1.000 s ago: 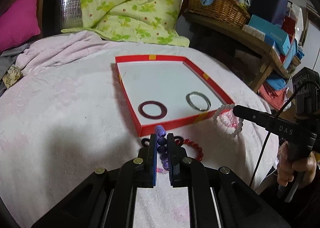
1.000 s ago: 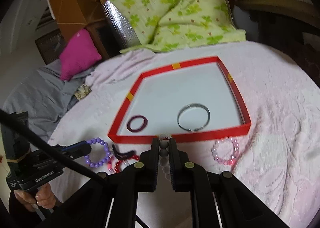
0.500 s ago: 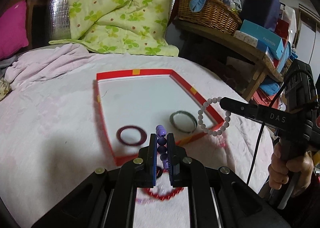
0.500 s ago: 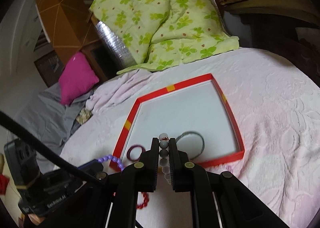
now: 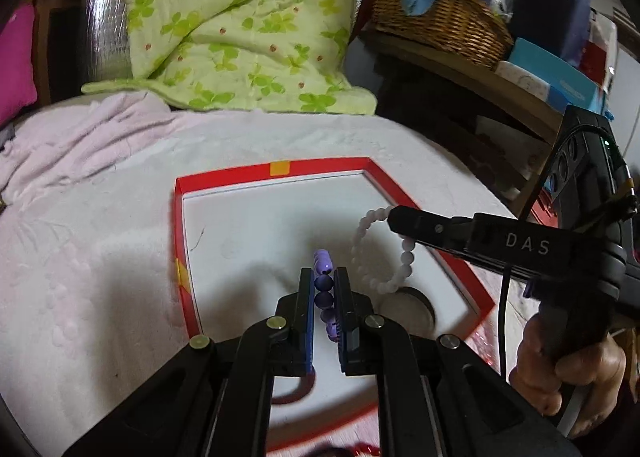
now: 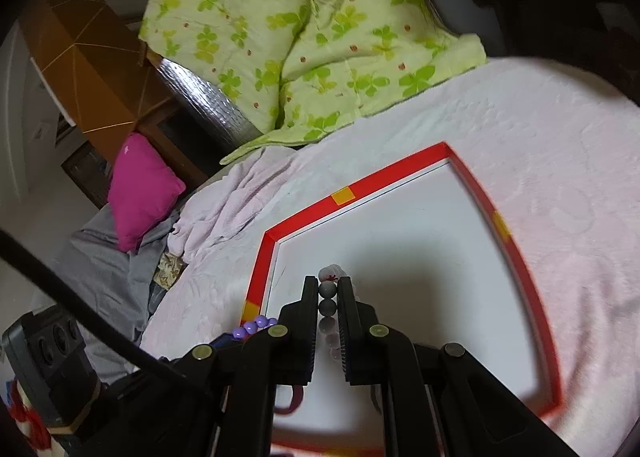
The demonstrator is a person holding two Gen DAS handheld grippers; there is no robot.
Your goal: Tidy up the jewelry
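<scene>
A red-rimmed white tray (image 5: 276,169) lies on the pink bedspread; it also shows in the right wrist view (image 6: 344,195). My left gripper (image 5: 324,289) is shut on a purple bead bracelet (image 5: 323,263) and holds it above the tray. My right gripper (image 6: 329,295) is shut on a white bead bracelet (image 6: 328,289), which hangs as a loop over the tray in the left wrist view (image 5: 380,253). A silver bangle (image 5: 412,307) and a dark red ring (image 5: 294,391) lie in the tray, partly hidden by my fingers.
Red beads (image 5: 360,448) lie on the bedspread just outside the tray's near edge. A green floral quilt (image 5: 232,25) is piled behind. A wicker basket (image 5: 436,17) and boxes sit on a shelf at right. A magenta pillow (image 6: 140,193) lies at left.
Both grippers have moved forward over the tray, each still holding its bracelet. The tray now fills more of both views.
</scene>
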